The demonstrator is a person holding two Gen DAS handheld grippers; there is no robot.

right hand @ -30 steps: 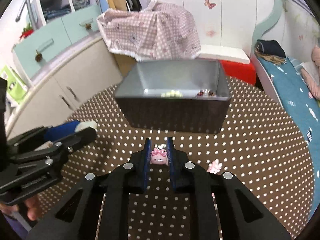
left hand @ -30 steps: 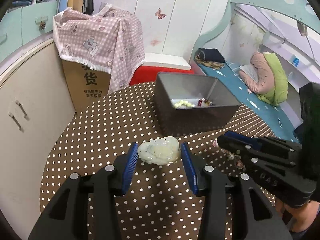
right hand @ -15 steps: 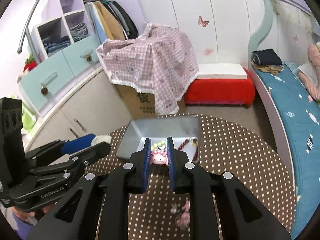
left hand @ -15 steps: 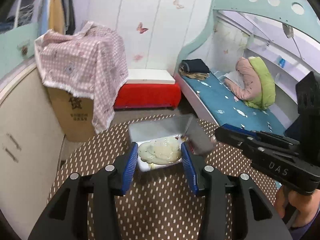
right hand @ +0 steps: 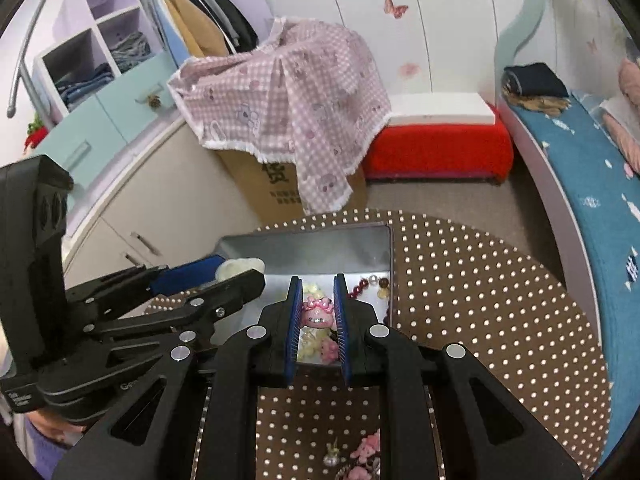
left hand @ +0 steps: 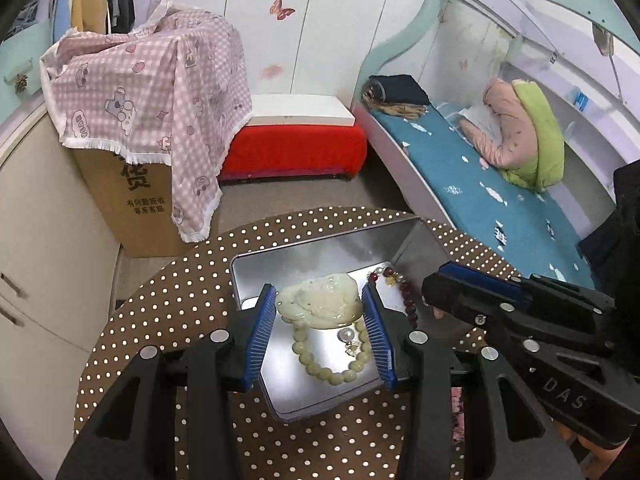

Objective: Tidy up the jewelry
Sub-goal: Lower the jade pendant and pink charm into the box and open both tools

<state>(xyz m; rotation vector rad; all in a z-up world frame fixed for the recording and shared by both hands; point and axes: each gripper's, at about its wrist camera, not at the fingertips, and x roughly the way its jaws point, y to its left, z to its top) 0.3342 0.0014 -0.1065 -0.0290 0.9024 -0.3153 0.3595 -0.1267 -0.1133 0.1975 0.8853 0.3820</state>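
My left gripper [left hand: 318, 304] is shut on a pale green jade pendant [left hand: 319, 306] and hangs over the open metal tin [left hand: 256, 276]. Inside the tin lie a pale green bead bracelet [left hand: 320, 364], a small pearl piece [left hand: 346, 335] and a dark red bead bracelet [left hand: 404, 292]. My right gripper [right hand: 317, 314] is shut on a small pink charm with a bow [right hand: 317, 314], also above the tin [right hand: 304, 244]. Each gripper shows in the other's view, the right gripper [left hand: 440, 284] beside the tin, the left gripper [right hand: 236, 272] with the pendant [right hand: 239, 267] at its tip.
The tin stands on a round brown table with white dots [left hand: 160, 320]. Pink jewelry pieces [right hand: 366, 450] lie on the table near me. Beyond the table are a cardboard box under a pink checked cloth [left hand: 152, 80], a red bench [left hand: 292, 148] and a blue bed [left hand: 480, 196].
Both grippers rose and moved forward from in front of the tin's side to above its open top, each still holding its piece. The tin's inside now shows.
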